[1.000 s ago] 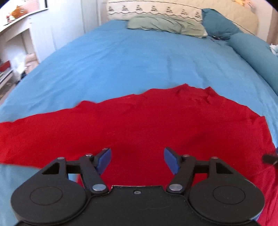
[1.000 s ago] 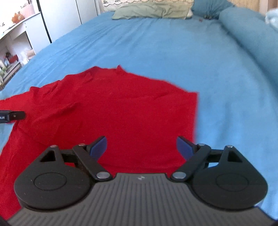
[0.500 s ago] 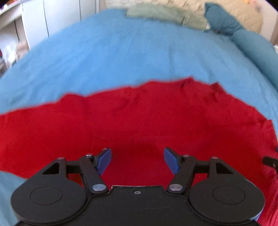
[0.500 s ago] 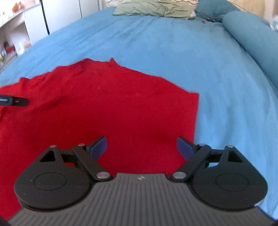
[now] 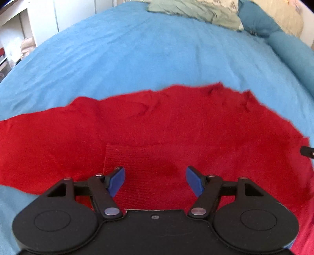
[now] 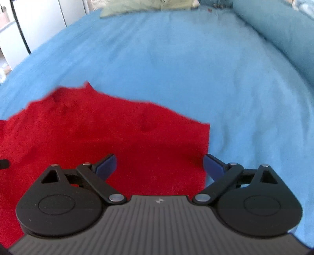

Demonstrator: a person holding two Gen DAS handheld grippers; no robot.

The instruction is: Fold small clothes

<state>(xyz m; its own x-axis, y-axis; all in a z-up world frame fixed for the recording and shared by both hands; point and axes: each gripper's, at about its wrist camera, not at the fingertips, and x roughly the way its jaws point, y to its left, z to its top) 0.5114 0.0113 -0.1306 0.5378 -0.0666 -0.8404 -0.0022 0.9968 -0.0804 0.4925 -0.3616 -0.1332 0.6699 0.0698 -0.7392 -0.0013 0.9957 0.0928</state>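
A red knitted garment (image 5: 176,127) lies spread flat on the blue bed sheet (image 5: 147,55). My left gripper (image 5: 155,181) hovers over a ribbed band (image 5: 141,157) of the garment. Its jaws are opening and the blue pads press on nothing. In the right wrist view the garment (image 6: 98,133) fills the left half. My right gripper (image 6: 160,166) stands open over the garment's straight right edge (image 6: 206,145), with its right finger above bare sheet. A tip of each gripper shows at the edge of the other's view.
Green pillows (image 5: 192,11) lie at the head of the bed, with a teal cushion and a long teal bolster (image 6: 278,33) on the right. White cupboards and shelves (image 5: 29,25) stand to the left of the bed. Blue sheet stretches beyond the garment.
The left gripper has come down and forward, and the ribbed band now shows between its fingers. The right gripper has slid right, and its right finger now passes the garment's edge.
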